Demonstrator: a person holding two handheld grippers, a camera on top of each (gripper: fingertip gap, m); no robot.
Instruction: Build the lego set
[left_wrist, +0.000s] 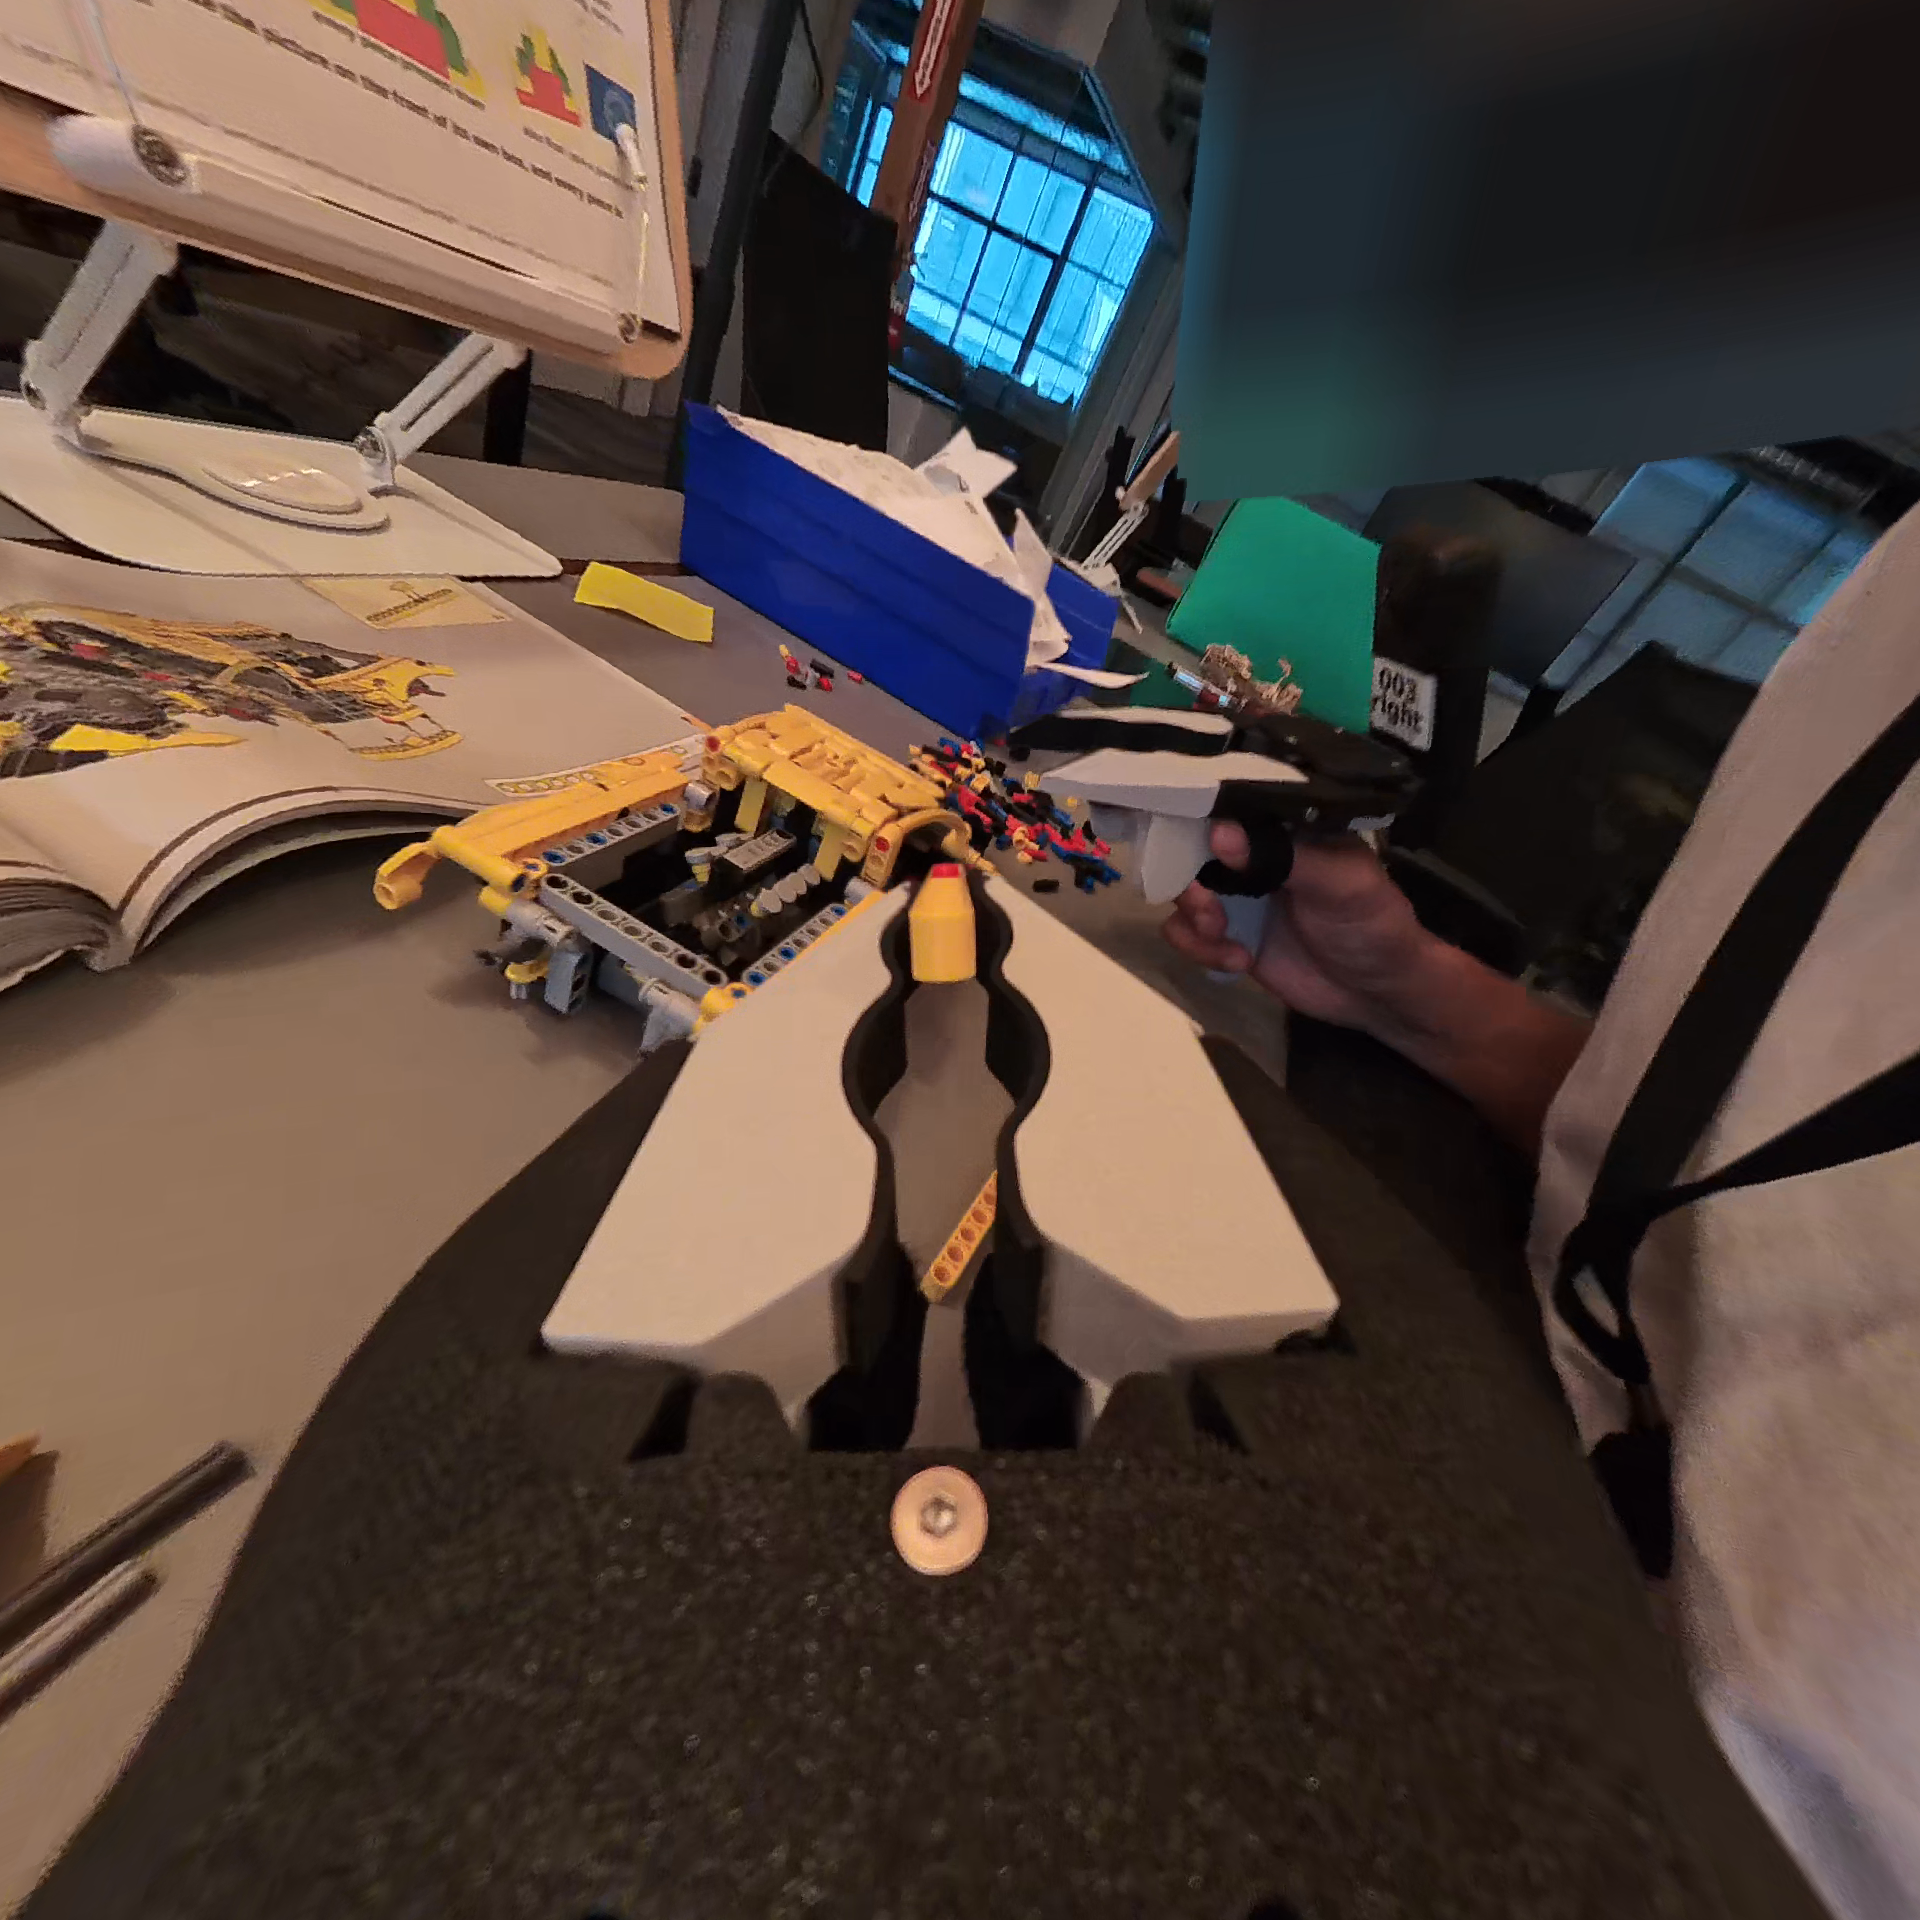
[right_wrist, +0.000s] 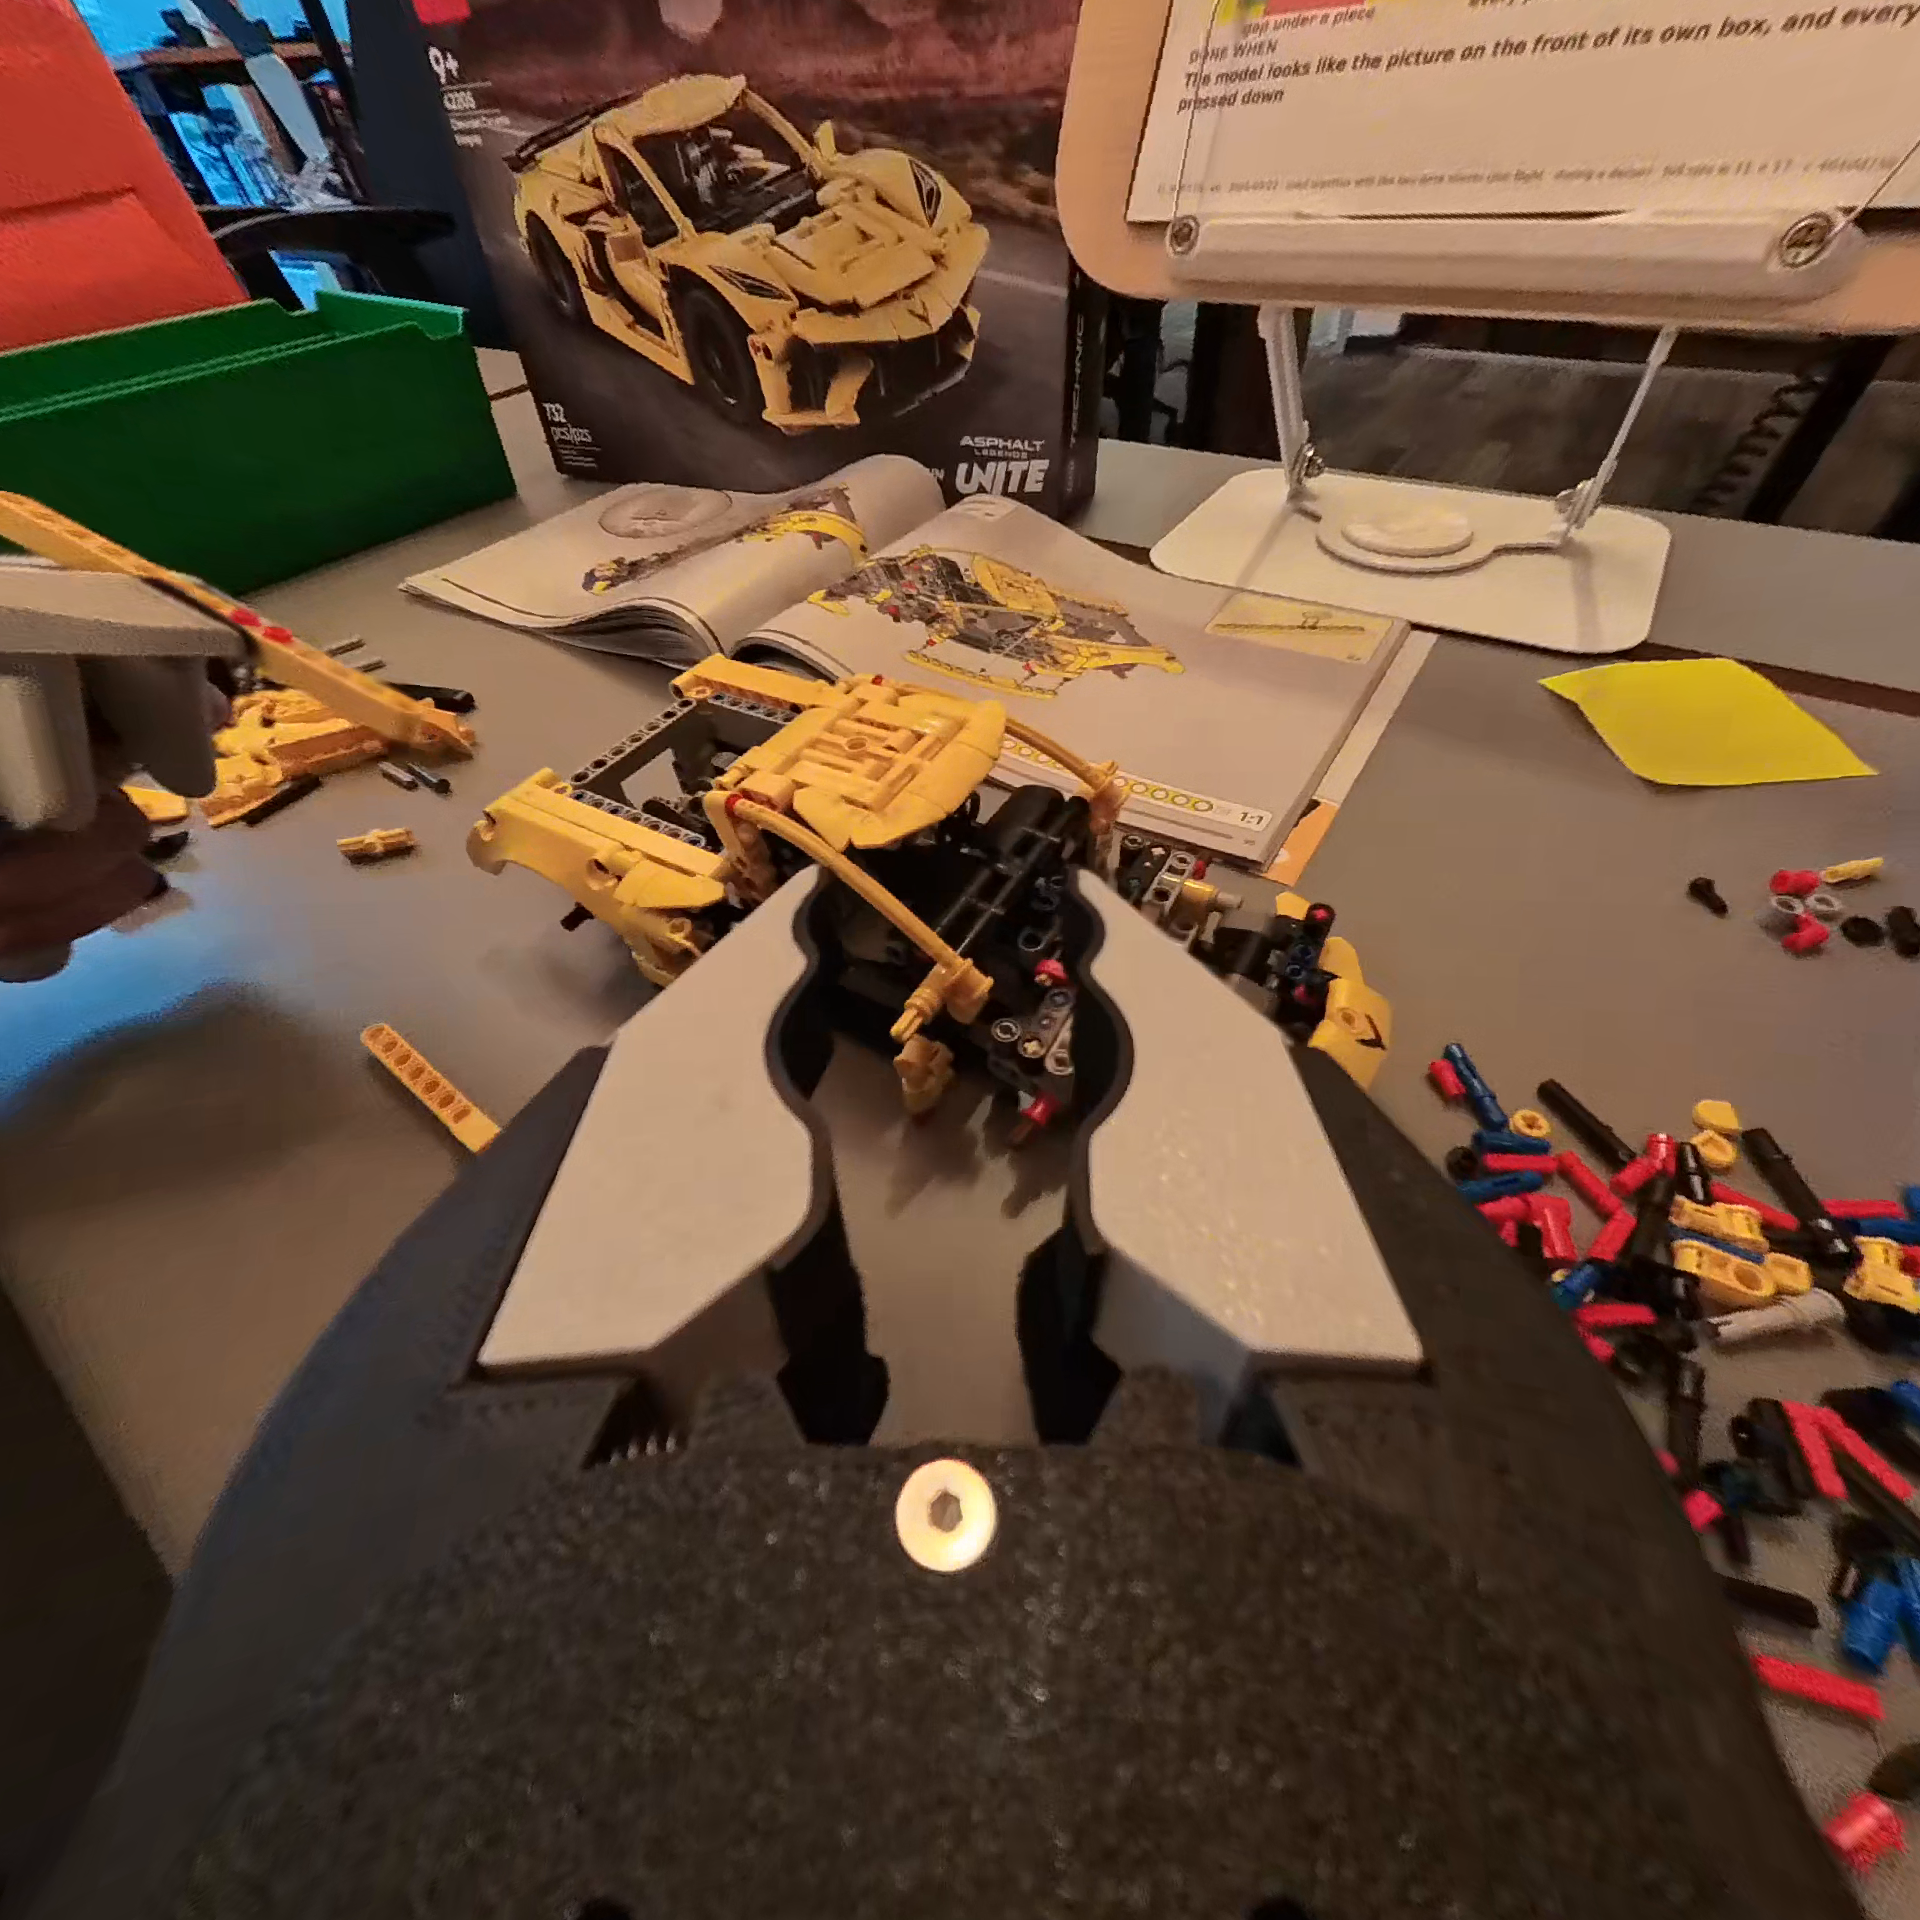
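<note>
Stand: I'm seeing a white document stand (right_wrist: 1403, 561) sitting behind the table.
Note: a yellow paper slip (right_wrist: 1704, 722) is lying flat nearby.
Bins: blue bin (left_wrist: 852, 582) holding papers; green bin (right_wrist: 239, 436) sitting left.

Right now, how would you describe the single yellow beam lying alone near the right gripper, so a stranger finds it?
Start at the half-built yellow car in the table's middle. Come toward the camera, left of the right gripper: a short yellow beam lies flat. It has a row of holes and lies alone on bare table.
</note>
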